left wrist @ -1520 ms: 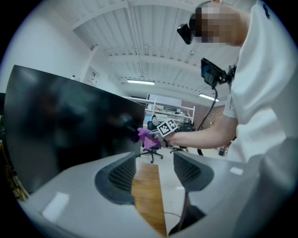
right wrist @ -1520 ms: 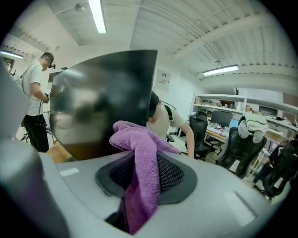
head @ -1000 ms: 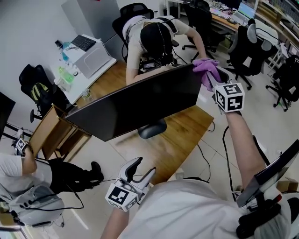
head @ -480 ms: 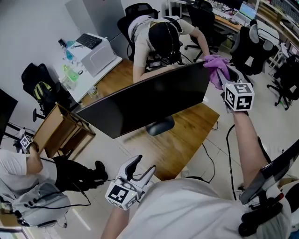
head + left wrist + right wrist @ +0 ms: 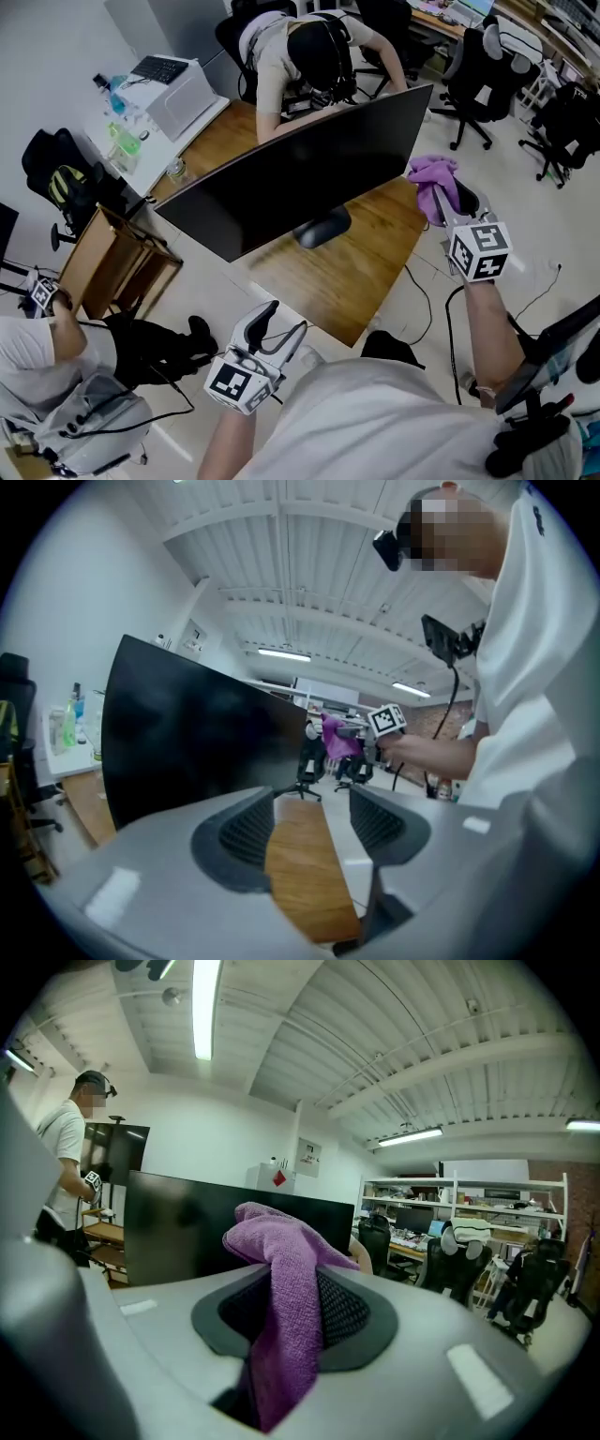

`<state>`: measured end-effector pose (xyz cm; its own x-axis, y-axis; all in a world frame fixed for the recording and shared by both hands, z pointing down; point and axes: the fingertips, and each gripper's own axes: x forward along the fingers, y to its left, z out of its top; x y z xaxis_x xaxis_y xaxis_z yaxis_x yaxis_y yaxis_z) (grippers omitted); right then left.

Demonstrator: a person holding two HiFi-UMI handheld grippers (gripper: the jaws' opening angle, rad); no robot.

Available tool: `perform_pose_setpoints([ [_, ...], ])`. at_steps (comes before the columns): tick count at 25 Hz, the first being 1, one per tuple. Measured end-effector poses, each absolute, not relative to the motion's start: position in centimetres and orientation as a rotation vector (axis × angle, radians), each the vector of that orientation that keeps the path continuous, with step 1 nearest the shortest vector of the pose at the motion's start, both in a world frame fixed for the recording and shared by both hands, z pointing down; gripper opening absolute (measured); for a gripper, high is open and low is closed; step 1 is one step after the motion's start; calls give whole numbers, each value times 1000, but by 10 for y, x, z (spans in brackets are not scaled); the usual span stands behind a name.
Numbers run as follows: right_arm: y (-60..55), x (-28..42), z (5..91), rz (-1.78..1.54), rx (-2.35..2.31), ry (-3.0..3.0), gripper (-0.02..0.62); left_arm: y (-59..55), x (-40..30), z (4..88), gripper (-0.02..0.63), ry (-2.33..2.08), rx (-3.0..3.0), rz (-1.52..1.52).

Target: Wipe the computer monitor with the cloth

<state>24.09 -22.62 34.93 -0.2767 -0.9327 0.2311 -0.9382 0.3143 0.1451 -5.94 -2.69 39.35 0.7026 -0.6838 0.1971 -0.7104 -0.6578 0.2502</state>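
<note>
One cloth in the right gripper, one monitor.

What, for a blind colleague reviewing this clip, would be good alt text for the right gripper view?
The right gripper is shut on a purple cloth that bunches up above it, with the dark computer monitor beyond. A person in a white shirt stands at far left; shelves and office chairs fill the right.

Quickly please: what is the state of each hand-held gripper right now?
Left hand-held gripper: open, nothing between its jaws.
Right hand-held gripper: closed, holding the purple cloth.
</note>
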Motion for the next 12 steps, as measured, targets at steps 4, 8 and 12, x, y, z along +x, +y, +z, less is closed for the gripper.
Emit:
perform_pose_setpoints([
  [4,-175,223,359,93,1703,-2324,121,-15,-62,413,270,-1004,2622,147],
  [8,-133,219,381,183,1645,-2341,123,-10,-59,410,270,-1022,2620,159],
  [12,-123,224,383,175,1576,-2404,123,-14,-55,403,270,-1141,2594,132],
])
